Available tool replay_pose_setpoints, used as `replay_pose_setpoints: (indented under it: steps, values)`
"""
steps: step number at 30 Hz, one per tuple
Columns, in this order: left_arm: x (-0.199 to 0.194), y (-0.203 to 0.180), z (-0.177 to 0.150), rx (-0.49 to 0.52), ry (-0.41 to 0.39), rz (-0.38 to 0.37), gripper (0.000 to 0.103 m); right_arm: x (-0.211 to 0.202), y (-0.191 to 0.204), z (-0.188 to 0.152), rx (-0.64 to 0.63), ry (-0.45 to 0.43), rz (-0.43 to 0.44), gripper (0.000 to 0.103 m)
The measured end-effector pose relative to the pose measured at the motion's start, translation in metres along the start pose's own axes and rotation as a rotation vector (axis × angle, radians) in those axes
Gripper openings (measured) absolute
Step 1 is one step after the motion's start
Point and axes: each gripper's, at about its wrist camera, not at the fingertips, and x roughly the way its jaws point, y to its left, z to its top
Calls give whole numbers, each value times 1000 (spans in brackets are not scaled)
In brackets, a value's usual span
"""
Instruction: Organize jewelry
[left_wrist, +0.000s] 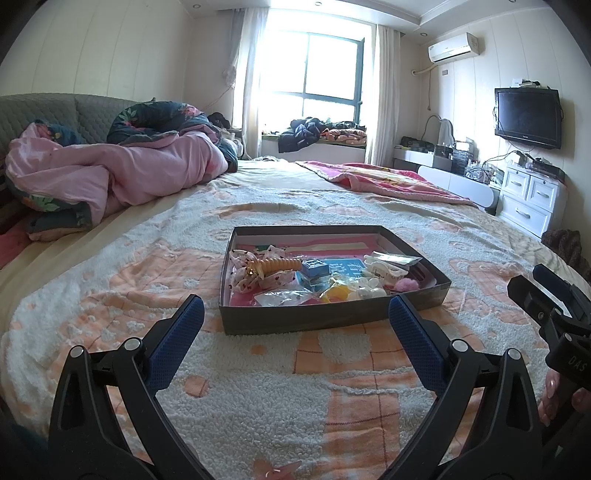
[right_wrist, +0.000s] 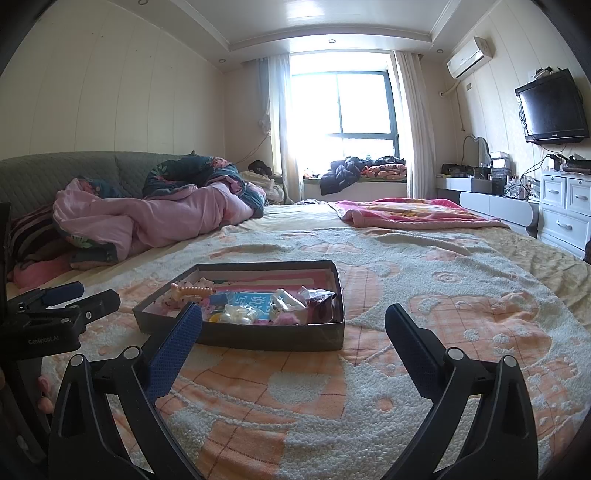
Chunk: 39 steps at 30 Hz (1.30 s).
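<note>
The box (left_wrist: 325, 317) is sitting on the bed (left_wrist: 258, 387), straight ahead of the left gripper (left_wrist: 295, 325), whose fingers (left_wrist: 177, 343) are standing wide with nothing between them. From the right gripper (right_wrist: 293, 332) the box (right_wrist: 258, 336) is lying ahead and to the left, so the left one is facing it more squarely (neither is touching it). The right fingers (right_wrist: 175, 350) are also spreading wide and holding nothing.

Inside the box a jumble is lying: an orange ridged clip (left_wrist: 275, 266) with its long axis running left to right across the left gripper's view, its gold end pointing left; a small blue carton (left_wrist: 314, 268) just beside it; white clips (left_wrist: 384, 269) and a pink pompom (left_wrist: 404, 284) toward the right wall. A pink piece (left_wrist: 275, 472) is lying on the bed outside the box, right below the left gripper.

With pieces both in and out of the box, this would fit either gathering them in or sorting them out.
</note>
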Motion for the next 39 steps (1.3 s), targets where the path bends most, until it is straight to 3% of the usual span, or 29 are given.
replay_pose_setpoints:
  steps: [39]
  values:
    - [-2,4,3,0,-5,4,92,-7,-7,-3,-4,7,-23,97]
